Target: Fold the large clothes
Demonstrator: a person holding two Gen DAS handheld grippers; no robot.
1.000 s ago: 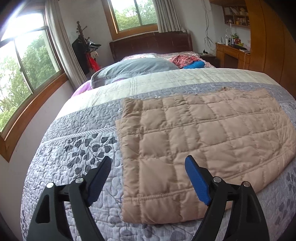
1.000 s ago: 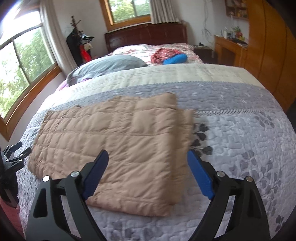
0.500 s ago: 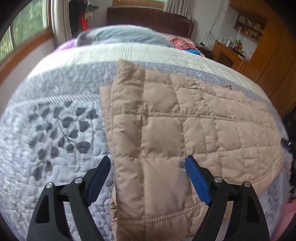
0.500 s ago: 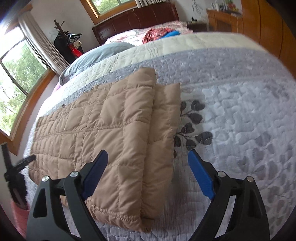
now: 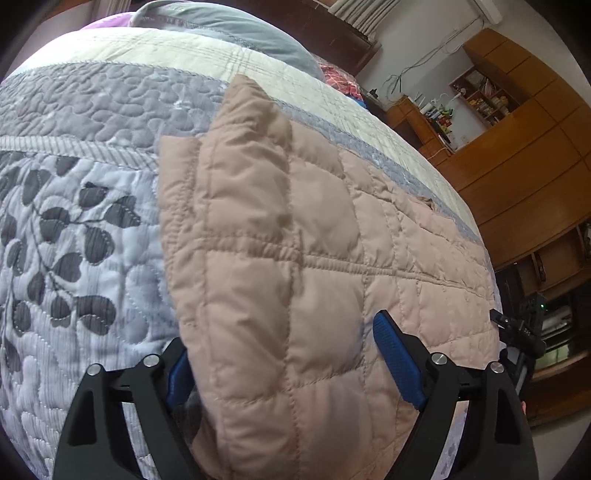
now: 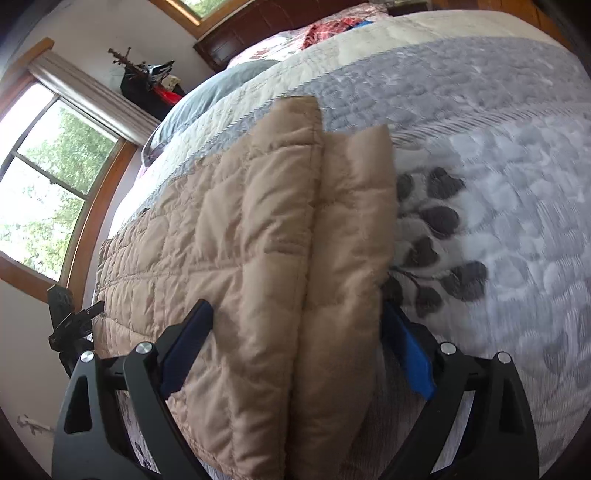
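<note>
A tan quilted jacket [image 5: 295, 221] lies folded into a long strip on the grey leaf-patterned bedspread [image 5: 74, 221]. My left gripper [image 5: 280, 336] is down over the strip's left end with its jaws opening. The fabric edge sits between the jaws, and the left blue pad [image 5: 177, 373] is tucked beside the edge. In the right wrist view the jacket [image 6: 240, 221] shows two stacked layers at its right end. My right gripper [image 6: 295, 306] stands open astride that end, one pad on each side. Neither gripper's pads press the cloth.
A grey pillow [image 5: 236, 26] and red clothes [image 6: 325, 29] lie toward the headboard. Wooden cabinets [image 5: 517, 166] stand to the right of the bed and a window [image 6: 44, 184] to the left. Bare bedspread [image 6: 498, 184] stretches beyond the jacket's right end.
Both grippers have dropped and closed in on the jacket's two ends, tilting downward and rolling. The ends that lay ahead of the jaws now sit between them.
</note>
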